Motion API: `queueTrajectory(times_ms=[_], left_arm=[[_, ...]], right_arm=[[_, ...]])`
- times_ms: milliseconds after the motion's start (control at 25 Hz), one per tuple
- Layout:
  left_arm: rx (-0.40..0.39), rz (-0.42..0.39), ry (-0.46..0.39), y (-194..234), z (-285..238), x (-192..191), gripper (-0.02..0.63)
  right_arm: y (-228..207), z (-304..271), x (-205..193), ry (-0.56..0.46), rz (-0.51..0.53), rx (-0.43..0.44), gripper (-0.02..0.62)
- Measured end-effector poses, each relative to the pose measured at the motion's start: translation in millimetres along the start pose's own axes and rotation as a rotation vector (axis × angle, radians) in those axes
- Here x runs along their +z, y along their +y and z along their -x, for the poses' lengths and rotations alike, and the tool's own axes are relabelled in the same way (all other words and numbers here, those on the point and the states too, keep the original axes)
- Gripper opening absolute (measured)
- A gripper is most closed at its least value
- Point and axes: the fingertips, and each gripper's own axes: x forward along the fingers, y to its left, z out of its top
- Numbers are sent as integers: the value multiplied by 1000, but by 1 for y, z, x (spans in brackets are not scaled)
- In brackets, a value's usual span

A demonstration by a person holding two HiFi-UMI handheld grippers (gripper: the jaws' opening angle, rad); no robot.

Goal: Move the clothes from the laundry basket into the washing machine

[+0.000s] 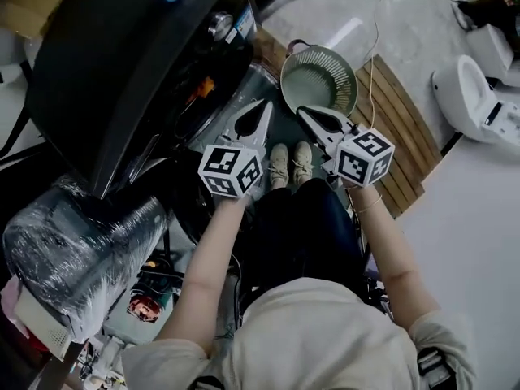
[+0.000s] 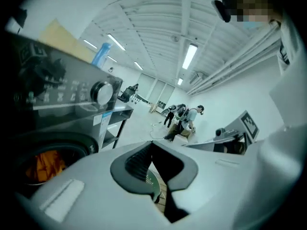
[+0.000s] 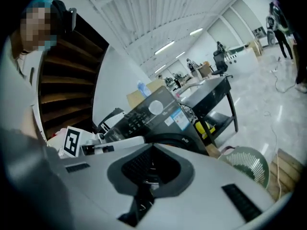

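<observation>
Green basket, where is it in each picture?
Head view: the green basket is top middle, on the floor.
Left gripper view: only a sliver of the green basket shows, low in the middle.
Right gripper view: the green basket is lower right.
Shared landmark: the washing machine, left of the basket in every view.

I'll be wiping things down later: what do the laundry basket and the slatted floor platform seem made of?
The laundry basket looks like moulded plastic, pale green and matt: thin walls pierced by even vertical slots. The slatted platform looks like wood, brown with a dull finish: parallel boards with dark gaps. Solid timber or wood-look composite, I cannot tell.
</observation>
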Motion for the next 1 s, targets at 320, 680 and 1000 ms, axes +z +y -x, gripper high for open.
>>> queueTrajectory(times_ms=[320,680,1000], left_arm=[[7,-47,-23,-67,39,57,11],[-7,-121,-27,-110,51,76,10],[-2,-129,-30,-117,56,75,9]], right_arm=[[76,55,46,62,285,-15,9],[105,84,87,-81,311,-60,9],[109,90,80,-98,320,-79,9]])
